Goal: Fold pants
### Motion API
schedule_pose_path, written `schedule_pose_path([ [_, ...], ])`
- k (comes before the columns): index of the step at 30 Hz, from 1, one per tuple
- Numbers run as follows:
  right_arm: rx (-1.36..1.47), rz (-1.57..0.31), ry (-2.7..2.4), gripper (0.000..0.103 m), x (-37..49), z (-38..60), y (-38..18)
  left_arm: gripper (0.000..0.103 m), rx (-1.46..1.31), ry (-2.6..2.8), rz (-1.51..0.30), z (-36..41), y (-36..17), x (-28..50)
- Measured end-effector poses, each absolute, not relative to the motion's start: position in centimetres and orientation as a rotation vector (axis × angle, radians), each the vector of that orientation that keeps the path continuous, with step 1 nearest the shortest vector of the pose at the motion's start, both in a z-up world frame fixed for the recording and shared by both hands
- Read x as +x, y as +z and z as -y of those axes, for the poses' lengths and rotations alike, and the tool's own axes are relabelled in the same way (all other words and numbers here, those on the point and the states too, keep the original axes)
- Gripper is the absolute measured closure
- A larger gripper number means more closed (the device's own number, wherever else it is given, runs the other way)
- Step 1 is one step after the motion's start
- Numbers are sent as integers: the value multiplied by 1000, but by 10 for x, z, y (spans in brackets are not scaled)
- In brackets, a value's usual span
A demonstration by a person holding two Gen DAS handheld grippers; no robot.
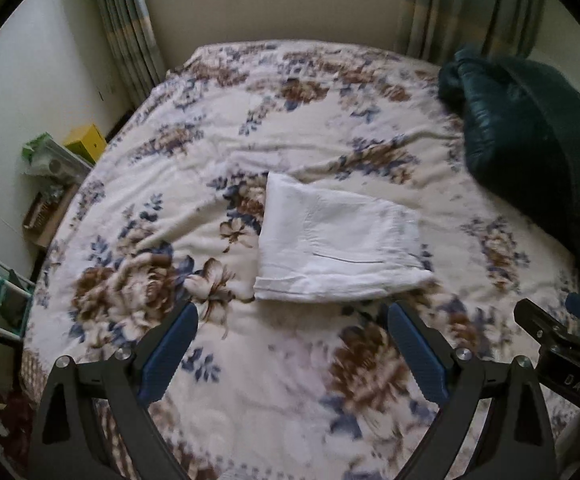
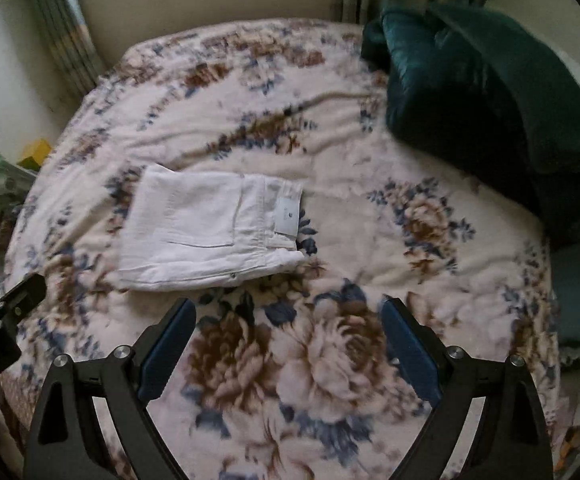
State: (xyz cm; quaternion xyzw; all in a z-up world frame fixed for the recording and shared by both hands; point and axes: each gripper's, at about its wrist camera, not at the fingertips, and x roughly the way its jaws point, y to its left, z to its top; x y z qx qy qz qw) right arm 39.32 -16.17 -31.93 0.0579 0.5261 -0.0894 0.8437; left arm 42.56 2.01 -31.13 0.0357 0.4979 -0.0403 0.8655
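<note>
Bed [image 1: 290, 92]: takes up most of both views, covered by a cream blanket printed with brown and blue flowers; the blanket lies in soft ripples, so nothing on it rests on a firm base.

Dark green bedding [image 2: 489, 92]: a bulky heap at the far right side of the bed, well apart from the pants.

Pants [image 1: 337, 248]: white, lying near the middle of the bed as a compact rectangular stack, several layers thick. In the right wrist view [image 2: 210, 228] the waistband with a label and a small metal button faces right, and a pocket seam shows on the top layer. Judged from how it lies, the folding looks finished or nearly so.

Handling: the cloth looks light, limp and not slippery; a denim-like weave would give the stack a little body, but it will sag and open if lifted by one corner. Best hold, in my judgement, is on the thick folded edge nearest the cameras, pinching all layers together, one grip toward each end.

Left gripper [image 1: 291, 344]: fingers spread wide, holding nothing, hovering above the blanket just short of the near edge of the pants.

Right gripper [image 2: 288, 342]: fingers likewise spread and empty, over the flowered blanket, with the pants ahead and to its left.

Clutter beside the bed [image 1: 62, 160]: a yellow box and some bags against the left wall.
</note>
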Motion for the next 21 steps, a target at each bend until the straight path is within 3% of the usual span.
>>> schedule_pose_path([
  [12, 111, -950, -134, 7, 240, 167, -135, 6, 58, -78, -903, -12, -160, 290],
  [21, 79, -852, -88, 7, 142, 159, -18, 6, 12, -92, -833, -23, -77, 223],
])
